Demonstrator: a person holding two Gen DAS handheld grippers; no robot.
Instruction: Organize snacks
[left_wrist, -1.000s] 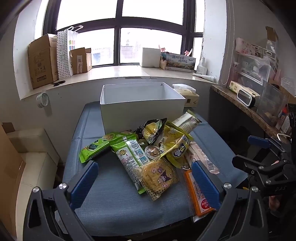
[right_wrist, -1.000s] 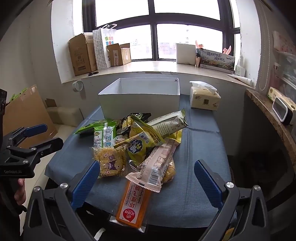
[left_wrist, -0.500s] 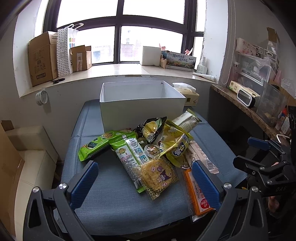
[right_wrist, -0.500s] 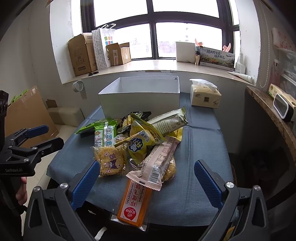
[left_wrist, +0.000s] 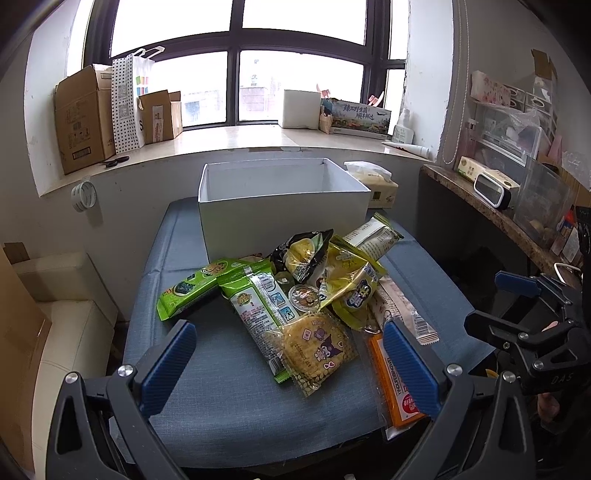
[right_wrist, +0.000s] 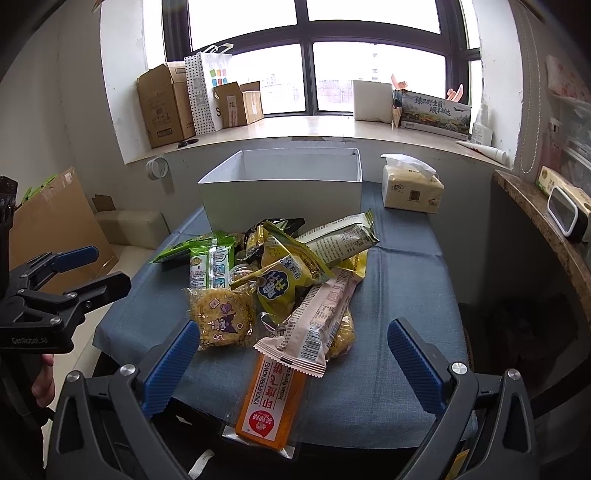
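Note:
A pile of snack packets (left_wrist: 310, 295) lies on a blue-cloth table (left_wrist: 229, 398), in front of an open white box (left_wrist: 282, 206). The pile holds a green packet (left_wrist: 195, 286), a yellow cartoon cake packet (left_wrist: 317, 349), a yellow bag (right_wrist: 284, 280), a pink-beige wafer bar (right_wrist: 317, 321) and an orange bar (right_wrist: 271, 398) at the near edge. My left gripper (left_wrist: 290, 363) is open and empty near the table's front edge. My right gripper (right_wrist: 291, 365) is open and empty, above the orange bar. The box (right_wrist: 284, 184) looks empty.
A tissue pack (right_wrist: 412, 190) stands to the right of the box. Cardboard boxes (right_wrist: 166, 105) and a paper bag stand on the windowsill. A stone-topped shelf (left_wrist: 491, 210) with a white clock is at the right. A beige seat (left_wrist: 62, 306) is left of the table.
Both grippers have moved slightly closer to the pile. The snacks have not moved, and both grippers stay open.

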